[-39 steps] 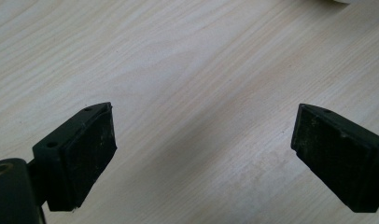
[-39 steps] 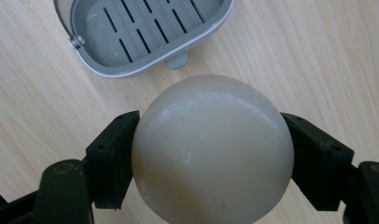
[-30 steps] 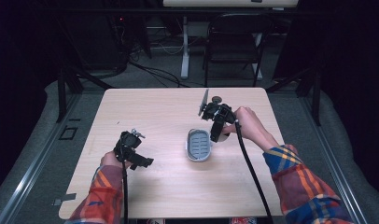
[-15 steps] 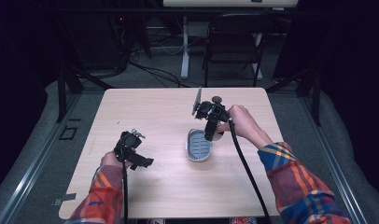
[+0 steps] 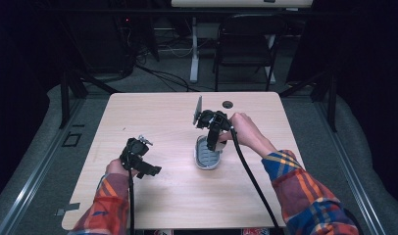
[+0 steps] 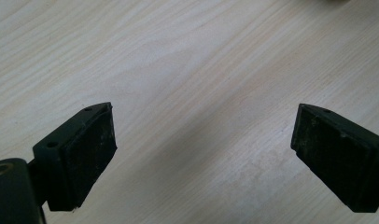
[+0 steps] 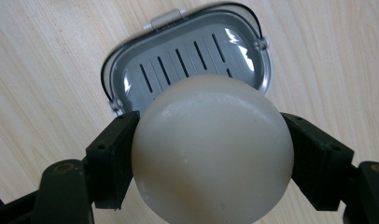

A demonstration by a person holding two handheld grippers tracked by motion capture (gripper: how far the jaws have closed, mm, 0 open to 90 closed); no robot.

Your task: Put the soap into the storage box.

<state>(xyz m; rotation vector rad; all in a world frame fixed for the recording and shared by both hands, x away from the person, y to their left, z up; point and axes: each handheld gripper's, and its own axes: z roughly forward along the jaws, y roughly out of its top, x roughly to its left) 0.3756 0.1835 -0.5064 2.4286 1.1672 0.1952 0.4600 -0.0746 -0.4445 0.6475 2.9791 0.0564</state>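
Observation:
My right gripper (image 7: 208, 125) is shut on a round cream-coloured bar of soap (image 7: 211, 154), one jaw on each side. Beneath it lies an open grey soap dish (image 7: 187, 56) with a slotted floor and a small clasp on its rim. From above, the right gripper (image 5: 212, 141) hangs over the far end of the soap dish (image 5: 207, 157), near the middle of the wooden table (image 5: 158, 117). At the table's front left, my left gripper (image 5: 149, 170) stays apart from both. Its jaws are open over bare wood (image 6: 201, 122), with nothing between them.
A small dark round hole (image 5: 228, 104) sits in the tabletop behind the right gripper. A black chair (image 5: 246, 44) and a white desk leg (image 5: 194, 49) stand beyond the far edge. Cables trail from both grippers toward the front edge.
The right gripper, with the soap in it, has shifted left and slightly nearer, ending over the soap dish. The left gripper has not moved.

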